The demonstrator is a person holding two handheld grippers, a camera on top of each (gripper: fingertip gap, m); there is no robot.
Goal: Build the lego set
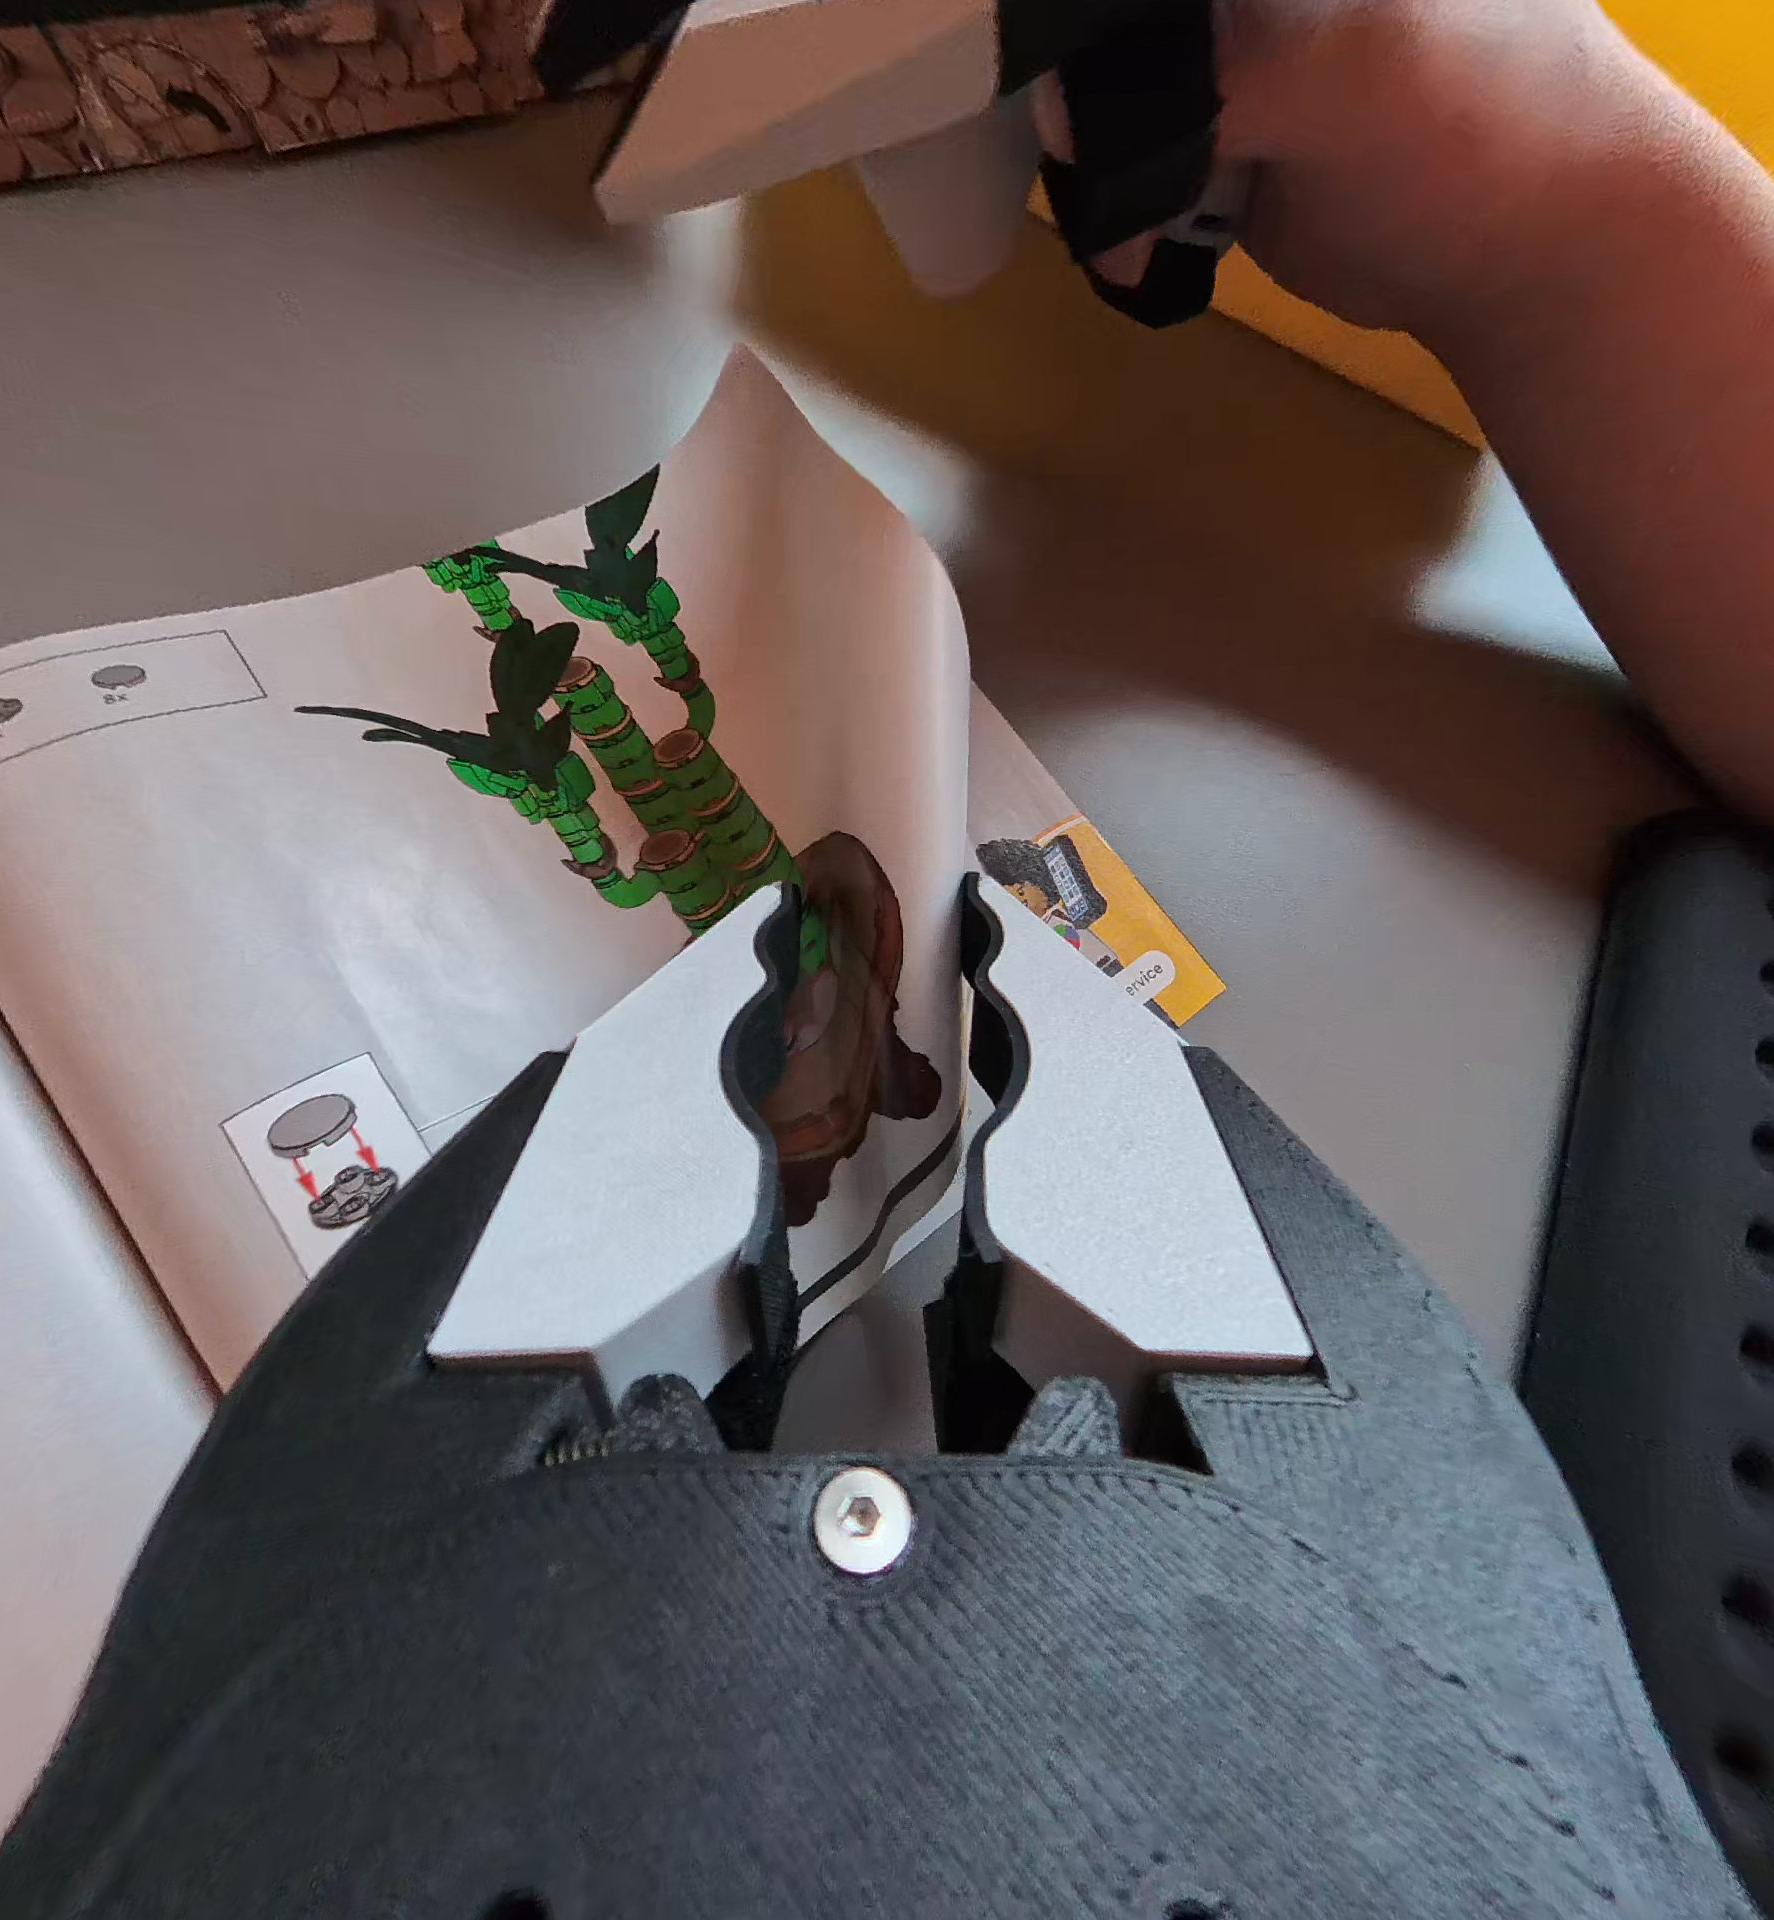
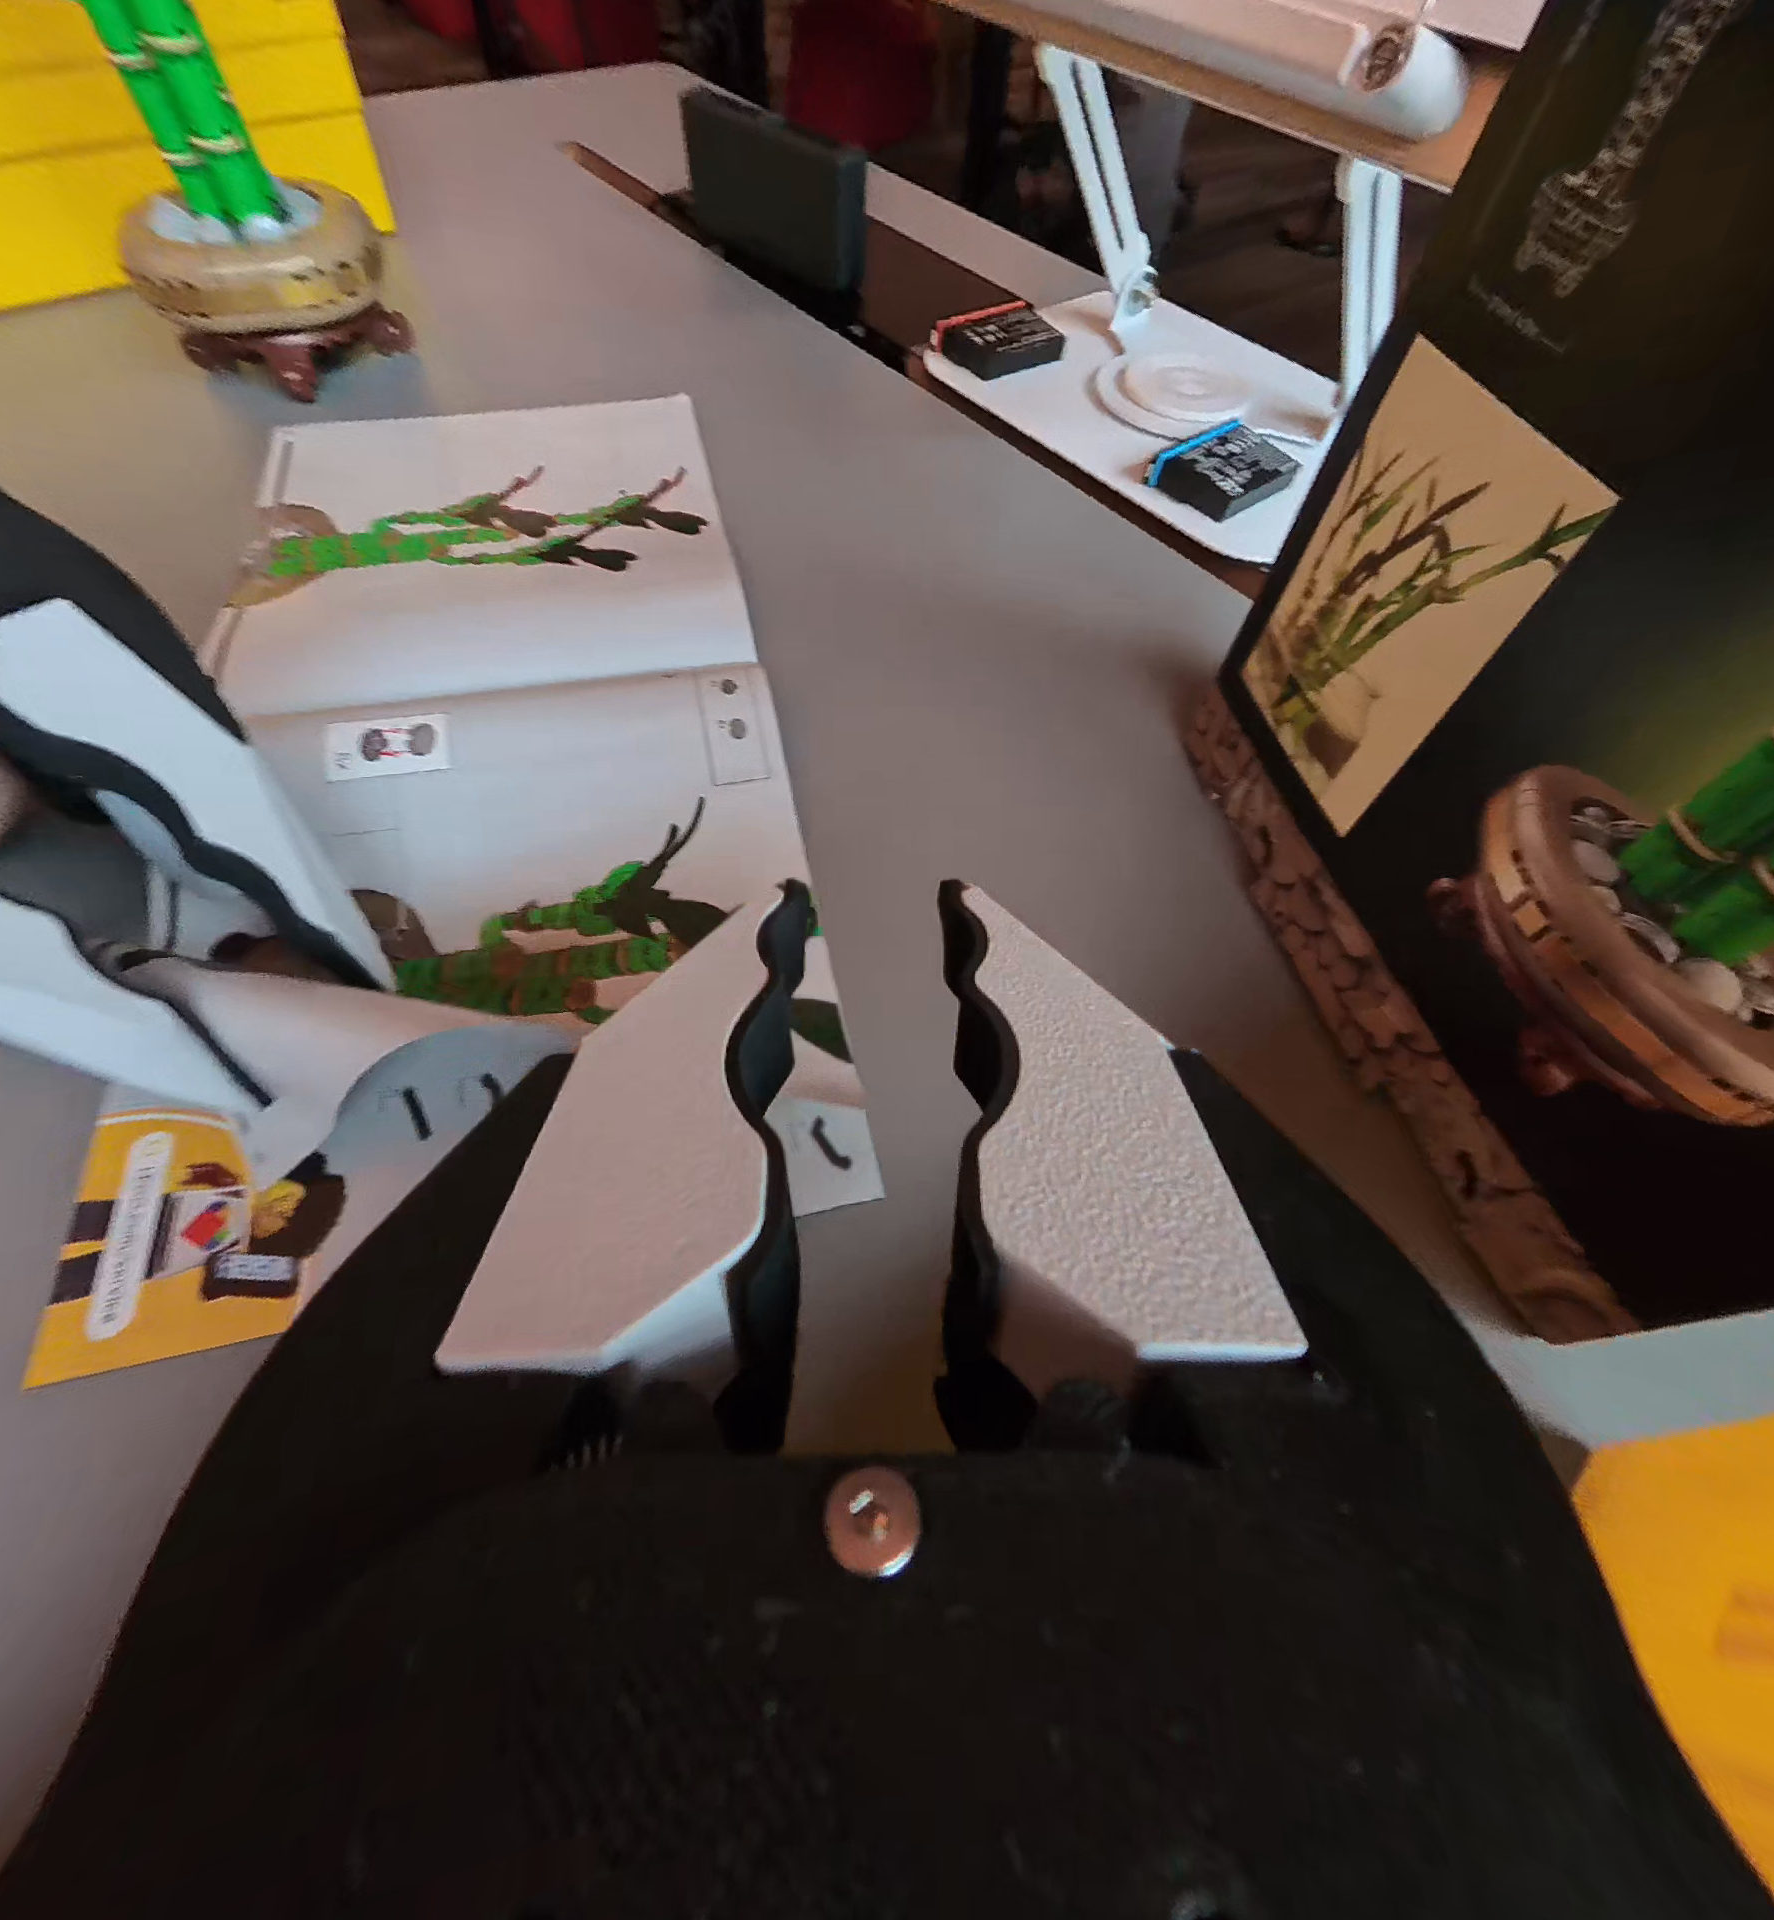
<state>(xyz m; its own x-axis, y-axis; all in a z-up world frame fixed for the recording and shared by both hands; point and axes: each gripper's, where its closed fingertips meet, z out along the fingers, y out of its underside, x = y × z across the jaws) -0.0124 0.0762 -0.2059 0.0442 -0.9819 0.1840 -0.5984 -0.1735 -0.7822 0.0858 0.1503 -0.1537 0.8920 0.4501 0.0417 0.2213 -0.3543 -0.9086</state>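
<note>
Here your left gripper [image 1: 875, 914] straddles a lifted page of the instruction booklet [image 1: 187, 935], while your right gripper [image 2: 862, 899] hangs with fingers parted and nothing between them.

The page [image 1: 862, 644] stands curled between the left fingers, though whether they actually pinch it is hard to tell. Beyond the booklet's open spread, the built bamboo model [image 2: 239, 260] sits in its round pot at the table's [image 2: 966, 675] far left, and the set's box [image 2: 1589, 727] stands upright to the right.
</note>
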